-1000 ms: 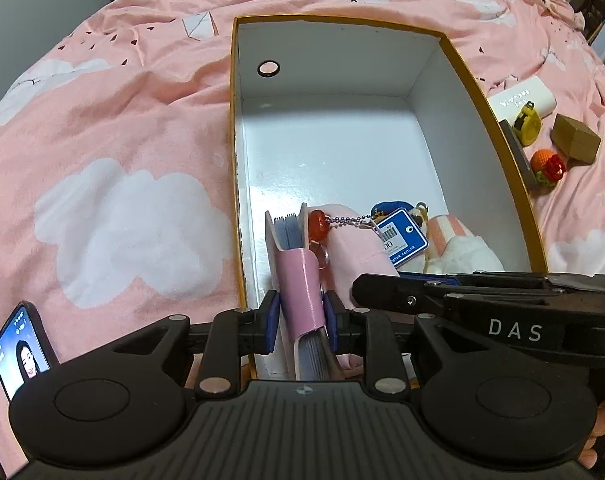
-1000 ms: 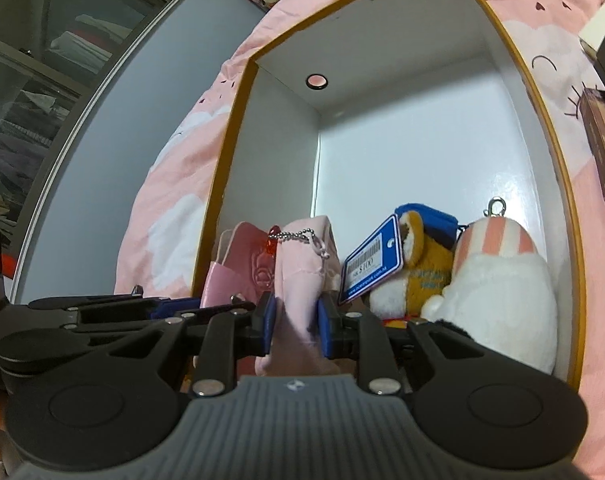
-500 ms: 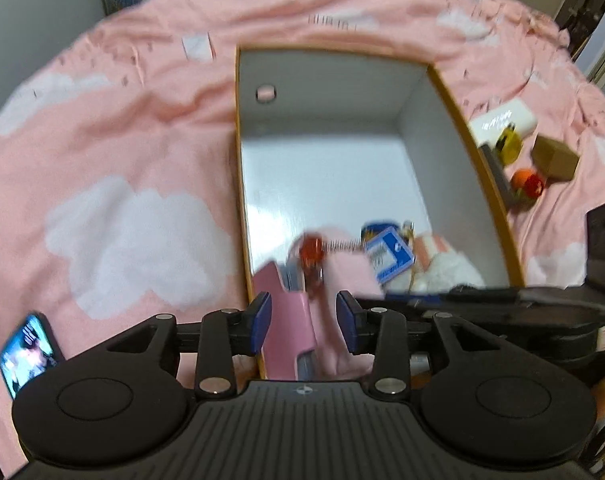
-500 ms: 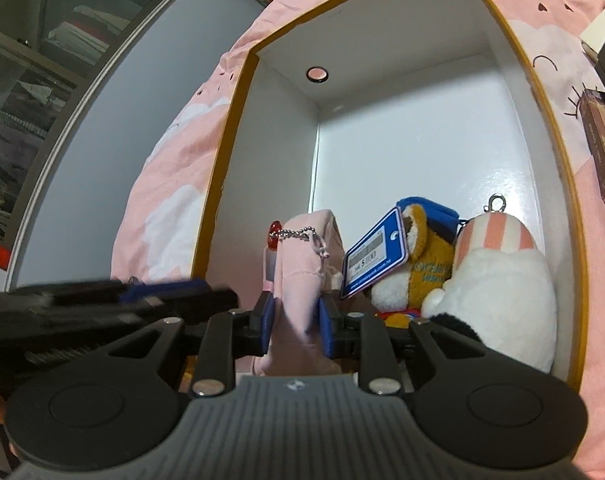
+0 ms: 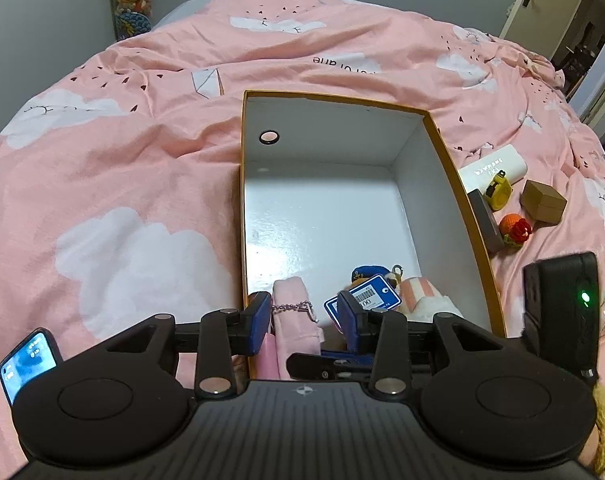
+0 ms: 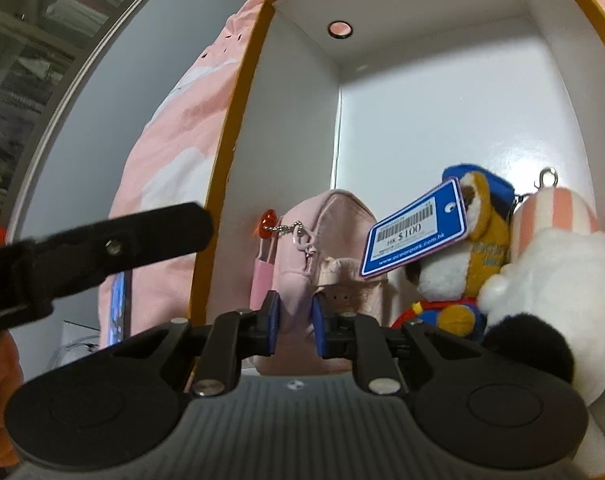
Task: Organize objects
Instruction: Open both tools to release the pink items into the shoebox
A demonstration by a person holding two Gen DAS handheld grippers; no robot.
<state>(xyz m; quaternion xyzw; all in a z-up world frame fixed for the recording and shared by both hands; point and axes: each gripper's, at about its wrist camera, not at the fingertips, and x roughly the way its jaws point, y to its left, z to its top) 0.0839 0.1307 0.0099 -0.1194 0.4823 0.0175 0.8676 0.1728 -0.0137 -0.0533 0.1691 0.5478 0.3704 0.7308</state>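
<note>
The right gripper (image 6: 294, 326) is pinching the lower part of a pale pink pouch (image 6: 326, 240), its blue pads pressing the fabric from both sides, having just been closing a little further on it. The pouch is standing upright in the near left corner of the white box (image 6: 286, 128), with a ball chain and a red charm (image 6: 268, 218) hanging at its top and a pink card holder (image 6: 260, 280) tucked between it and the box's left wall. Just to the pouch's right, a plush bear with a blue price tag (image 6: 414, 230) is leaning against a white and striped plush (image 6: 550, 256).

The left gripper (image 5: 304, 322) is hovering above the same corner with its jaws spread apart, touching nothing; the pouch's top is showing between them without contact.

Farther on, the rest of the box floor (image 5: 326, 216) is lying bare. The box is sitting on a bed covered by a pink cloud-print duvet (image 5: 122, 184). Beyond the box's right wall, a yellow tape measure (image 5: 498, 192), a small brown box (image 5: 542, 202), an orange knitted ball (image 5: 512, 228) and a white case (image 5: 494, 166) are resting on the duvet.
</note>
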